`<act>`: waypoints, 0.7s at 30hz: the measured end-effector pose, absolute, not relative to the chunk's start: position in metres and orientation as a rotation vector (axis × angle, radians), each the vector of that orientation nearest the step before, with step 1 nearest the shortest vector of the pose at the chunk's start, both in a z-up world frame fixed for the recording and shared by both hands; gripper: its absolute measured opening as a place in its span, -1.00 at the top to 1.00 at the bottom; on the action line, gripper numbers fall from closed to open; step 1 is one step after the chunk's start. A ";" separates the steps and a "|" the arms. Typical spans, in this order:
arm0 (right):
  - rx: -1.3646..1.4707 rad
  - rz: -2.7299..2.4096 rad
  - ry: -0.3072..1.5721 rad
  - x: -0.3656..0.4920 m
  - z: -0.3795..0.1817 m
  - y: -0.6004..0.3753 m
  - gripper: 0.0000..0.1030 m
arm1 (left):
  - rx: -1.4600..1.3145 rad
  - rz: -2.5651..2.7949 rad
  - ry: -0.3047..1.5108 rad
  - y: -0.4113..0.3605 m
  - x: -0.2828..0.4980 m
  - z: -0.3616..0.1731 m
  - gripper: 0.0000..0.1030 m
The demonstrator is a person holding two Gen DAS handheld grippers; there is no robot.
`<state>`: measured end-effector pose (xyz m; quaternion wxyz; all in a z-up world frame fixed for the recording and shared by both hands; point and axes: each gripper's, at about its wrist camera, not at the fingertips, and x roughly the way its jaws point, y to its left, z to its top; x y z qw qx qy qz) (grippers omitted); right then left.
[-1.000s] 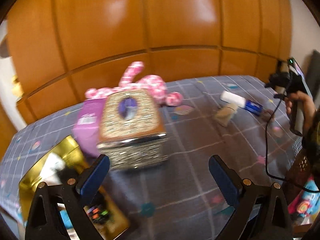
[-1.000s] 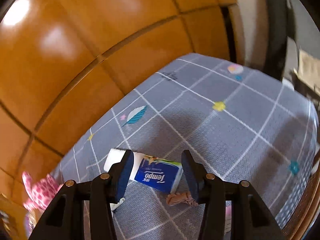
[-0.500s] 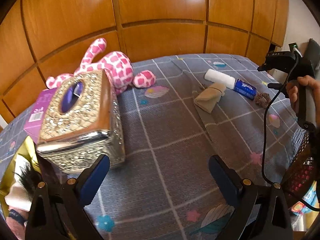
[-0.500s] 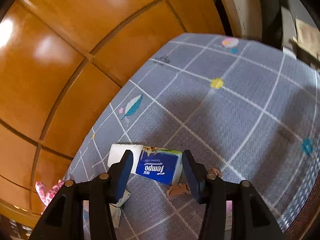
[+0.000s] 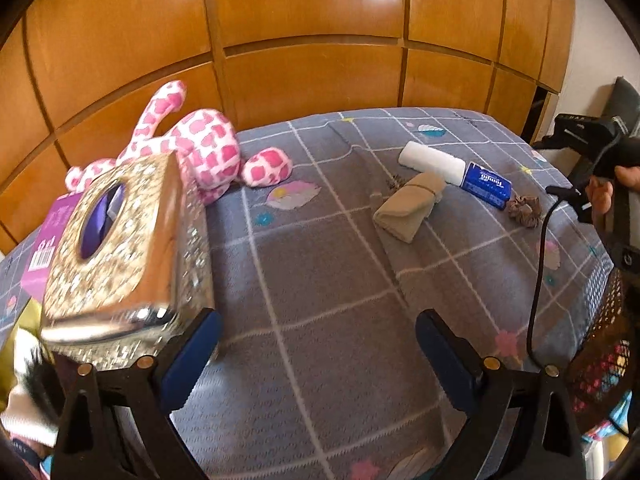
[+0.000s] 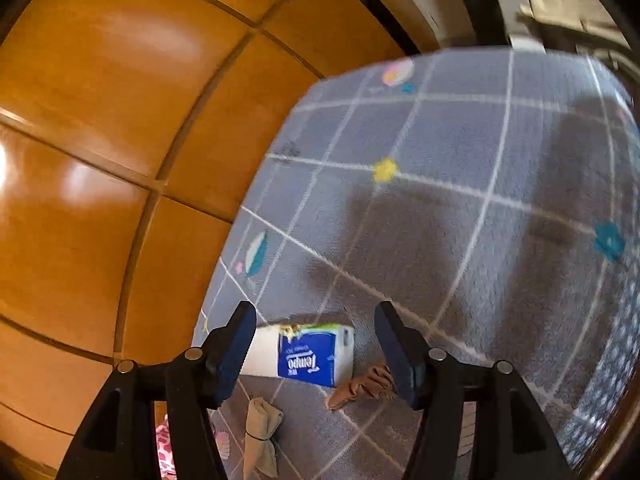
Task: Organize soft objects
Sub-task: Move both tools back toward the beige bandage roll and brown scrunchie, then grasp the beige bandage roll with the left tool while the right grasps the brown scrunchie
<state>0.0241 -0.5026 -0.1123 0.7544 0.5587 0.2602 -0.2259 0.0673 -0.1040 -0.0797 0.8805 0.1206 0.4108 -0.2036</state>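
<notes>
On my grey checked bedcover [image 5: 320, 280] a pink-spotted plush toy [image 5: 200, 148] sprawls near the wood panels. A folded beige cloth [image 5: 408, 206], white roll [image 5: 432, 162], blue Tempo tissue pack [image 5: 486, 186] and what may be a brown scrunchie [image 5: 524, 210] cluster together.

The blue tissue pack [image 6: 310, 360] lying on the grey bedspread [image 6: 460, 184] reads "Tempo" in white script. The purple box [image 5: 42, 248] at far left carries a barcode, its digits too small to read.

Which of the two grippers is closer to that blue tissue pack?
Right. The right gripper hangs open just above the tissue pack, which shows between its fingers. The left gripper is open far back across the bed beside the glittery box, with the pack well ahead.
</notes>
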 end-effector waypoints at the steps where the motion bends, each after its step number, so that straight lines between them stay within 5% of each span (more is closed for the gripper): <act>1: 1.226 -0.484 0.584 0.027 -0.115 -0.502 -0.21 | 0.251 -0.429 0.857 -0.108 0.070 -0.080 -0.91; 9: 1.201 -0.425 0.672 0.042 -0.121 -0.494 -0.21 | 0.246 -0.520 0.857 -0.149 0.100 -0.081 -0.85; 13: 1.175 -0.414 0.691 0.048 -0.120 -0.490 -0.21 | 0.287 -0.559 0.857 -0.181 0.119 -0.088 -0.59; 21: 1.142 -0.382 0.721 0.058 -0.119 -0.485 -0.21 | 0.308 -0.635 0.923 -0.235 0.163 -0.116 -0.59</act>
